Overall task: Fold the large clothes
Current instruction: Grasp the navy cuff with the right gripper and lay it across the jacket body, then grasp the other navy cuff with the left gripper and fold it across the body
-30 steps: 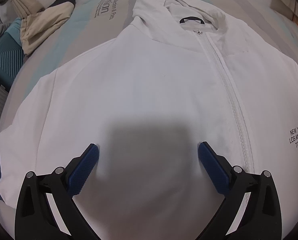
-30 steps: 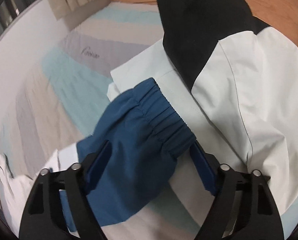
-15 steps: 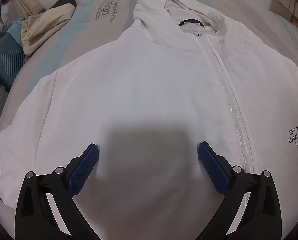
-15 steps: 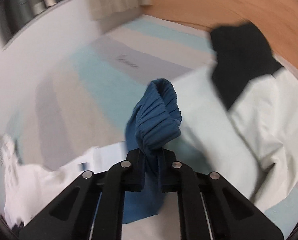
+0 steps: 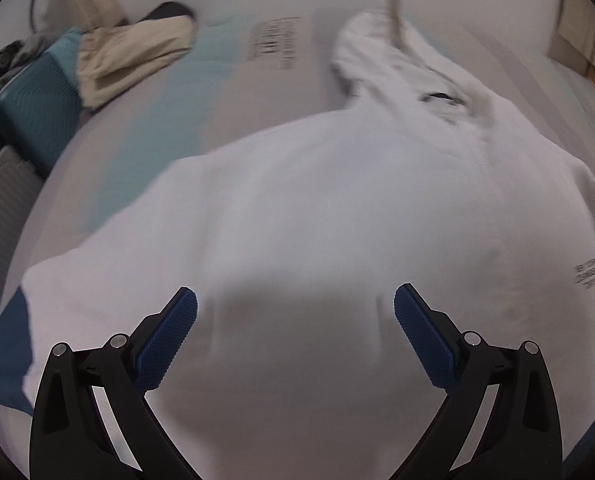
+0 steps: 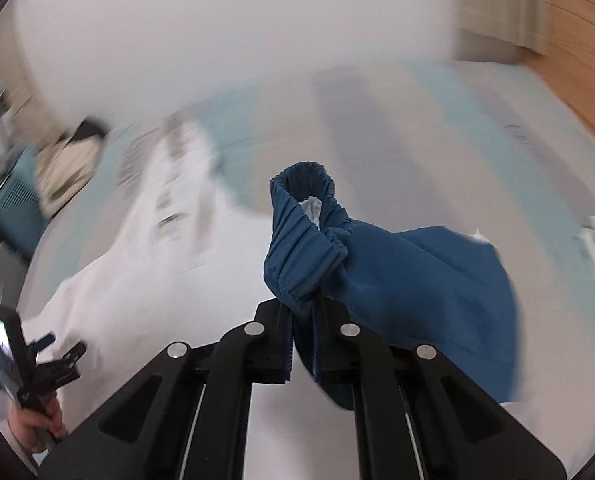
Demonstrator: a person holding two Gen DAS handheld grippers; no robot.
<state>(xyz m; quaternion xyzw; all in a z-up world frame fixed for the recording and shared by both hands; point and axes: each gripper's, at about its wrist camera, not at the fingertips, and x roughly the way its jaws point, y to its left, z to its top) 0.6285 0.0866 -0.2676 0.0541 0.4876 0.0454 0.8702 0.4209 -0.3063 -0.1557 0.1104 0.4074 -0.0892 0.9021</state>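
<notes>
A white zip hooded jacket [image 5: 337, 200] lies spread flat on the bed, hood at the far end; it also shows in the right wrist view [image 6: 137, 272]. My left gripper [image 5: 295, 320] is open and empty, hovering over the jacket's lower body. My right gripper [image 6: 302, 320] is shut on the elastic cuff of a blue sleeve [image 6: 305, 232] and holds it lifted above the bed. The sleeve's blue cloth [image 6: 425, 280] trails down to the right. Another blue sleeve end [image 5: 5, 356] sticks out at the jacket's left edge. My left gripper also shows in the right wrist view [image 6: 61, 350].
A beige garment [image 5: 137, 56] and a teal ribbed suitcase [image 5: 29, 112] lie at the far left of the bed. The striped bed sheet [image 6: 397, 128] runs to the wall. A wooden floor [image 6: 577, 40] shows at the far right.
My right gripper closed on the blue cuff, lifted it and swung left towards the white jacket. My left gripper stayed open and shifted over the jacket, view tilting; both views are blurred by motion.
</notes>
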